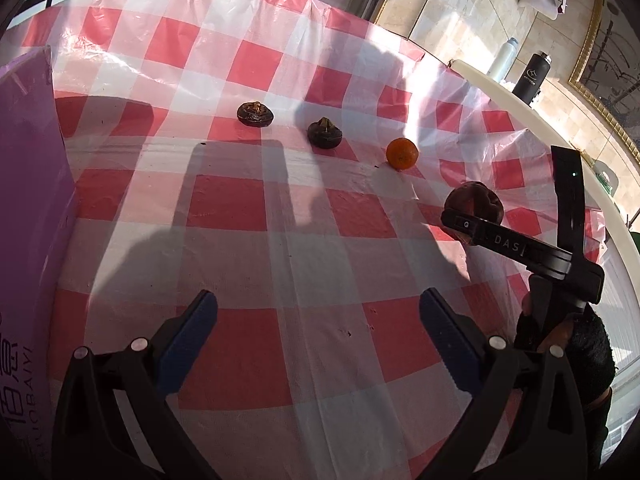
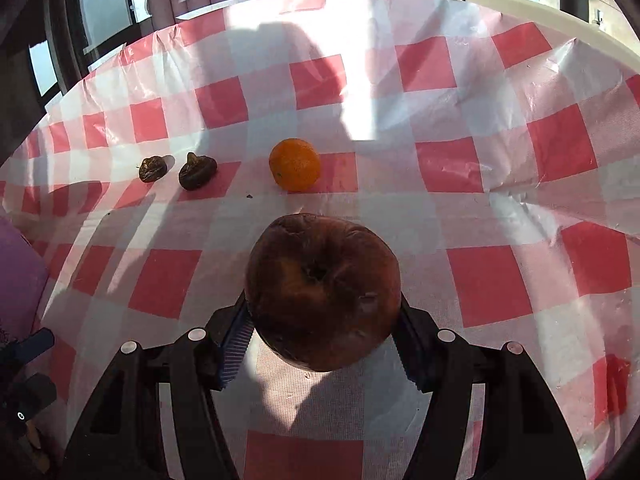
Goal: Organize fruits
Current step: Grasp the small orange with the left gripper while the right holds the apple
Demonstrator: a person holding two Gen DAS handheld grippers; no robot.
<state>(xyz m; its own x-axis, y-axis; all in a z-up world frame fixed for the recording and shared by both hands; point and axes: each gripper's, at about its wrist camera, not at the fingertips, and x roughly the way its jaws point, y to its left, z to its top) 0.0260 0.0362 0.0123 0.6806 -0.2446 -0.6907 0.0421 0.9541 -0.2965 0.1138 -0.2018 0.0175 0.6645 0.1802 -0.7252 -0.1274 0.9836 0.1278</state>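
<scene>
Four fruits show on the checked surface (image 1: 248, 216), and none of them sits in any container. My right gripper (image 2: 322, 344) holds the largest one, a dark brown wrinkled fruit (image 2: 323, 296), its blue pads pressing both sides and the dimpled top facing my camera. From the left wrist view that same fruit (image 1: 474, 202) sits at the tip of my right gripper (image 1: 466, 224), far to the right of my left gripper and ahead of it.

Beyond my right gripper, just ahead of the held fruit and slightly left, lies an orange (image 2: 295, 165). Farther left of it lie two small dark fruits with stubby stems: the nearer dark fruit (image 2: 197, 171) and the farther dark fruit (image 2: 152, 168), close beside each other but apart.

My left gripper (image 1: 316, 340) stands wide, with only bare cloth between its blue pads. Ahead of it the same row runs from left to right: one dark fruit (image 1: 255, 113), the other (image 1: 324, 132), then the orange (image 1: 402, 153).

At the far left of my left gripper stands a purple box (image 1: 28, 208); only its outer wall shows, so I cannot tell what is inside. Two bottles (image 1: 532, 74) stand past the right edge of the surface.
</scene>
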